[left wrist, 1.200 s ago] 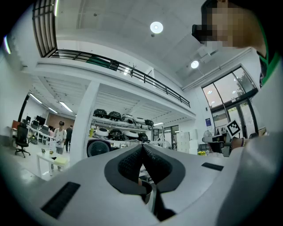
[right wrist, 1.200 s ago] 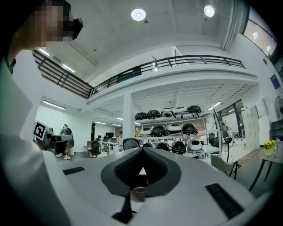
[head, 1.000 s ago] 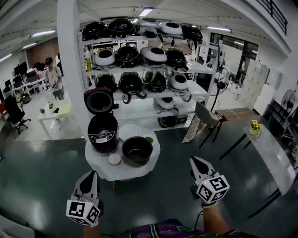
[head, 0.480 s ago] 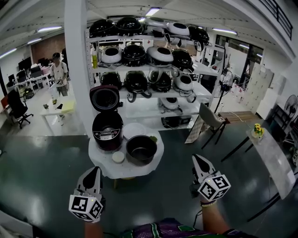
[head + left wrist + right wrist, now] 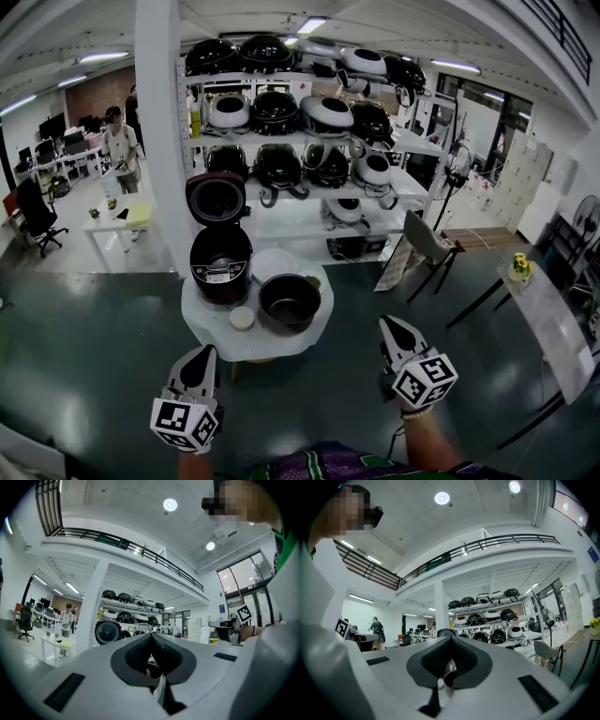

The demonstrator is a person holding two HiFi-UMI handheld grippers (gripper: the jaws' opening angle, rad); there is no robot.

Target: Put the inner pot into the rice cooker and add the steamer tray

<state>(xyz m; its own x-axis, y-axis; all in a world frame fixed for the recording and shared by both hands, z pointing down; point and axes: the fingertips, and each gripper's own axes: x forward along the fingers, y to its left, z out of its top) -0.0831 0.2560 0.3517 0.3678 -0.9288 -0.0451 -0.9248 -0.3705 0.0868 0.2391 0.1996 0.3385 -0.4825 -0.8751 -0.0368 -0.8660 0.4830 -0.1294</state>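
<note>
- The left gripper [image 5: 207,354] is low at the near left, pointing level toward the desk. Its jaws are pressed together with nothing between them.
- The right gripper [image 5: 385,324] is at the near right, well apart from the left one. Its jaws are likewise closed tight and empty.
- Both grippers hang over the dark floor [image 5: 84,347], short of the desk and touching nothing.
- The round white desk [image 5: 223,343] stands just beyond them.
- A small round white dish [image 5: 242,318] sits at the desk's near left.
- The dark inner pot [image 5: 289,301] stands upright on the desk, just right of the dish and outside the cooker.
- The dark rice cooker [image 5: 220,265] stands at the desk's left, beside the pot, with its lid [image 5: 217,198] raised.
- The white steamer tray [image 5: 272,263] lies flat behind the pot, right of the cooker.
- A white pillar [image 5: 159,141] rises behind the cooker.
- Beyond the desk, a white shelf rack [image 5: 403,184] holds rows of black and white rice cookers.
- A grey chair [image 5: 422,242] stands to the rack's right.
- A person [image 5: 117,148] stands far left among office desks.
</note>
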